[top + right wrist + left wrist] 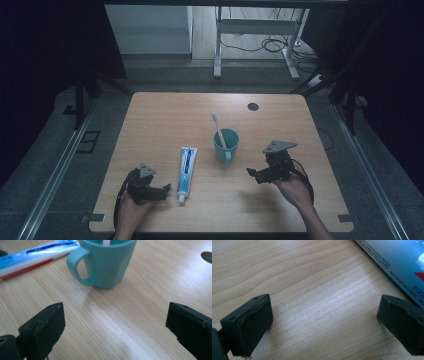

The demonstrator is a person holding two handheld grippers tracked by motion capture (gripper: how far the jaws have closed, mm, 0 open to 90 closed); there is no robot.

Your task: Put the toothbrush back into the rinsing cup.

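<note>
A light wooden table (150, 120) seen from above, with a person's two hands reaching in from the near edge, each holding a black two-jaw gripper. The teal mug (226, 145) near the table's middle serves as the reference point here.

Farthest left of the mug, close to the near edge, the left gripper (165, 189) rests low over the wood. Its jaws stand wide apart with nothing between them; in the left gripper view, bare wood grain lies between the two black pads (252, 327).

Just right of that gripper, and left of the mug, a blue and white toothpaste tube (186, 172) lies flat, its cap pointing toward the person. The left jaws point at the cap end without touching it.

The mug stands upright, its handle facing the near edge. A pink and white toothbrush (218, 130) stands inside it, leaning to the left and away.

Right of the mug, and a little nearer the person, the right gripper (251, 172) hovers above the table, aimed at the mug. Its jaws are spread wide and empty.

The work appears to be at an approach stage: nothing is held, and both grippers face their targets. The next move probably calls for the left jaws to slide around the tube and close, while the right gripper moves toward the mug or the toothbrush.
</note>
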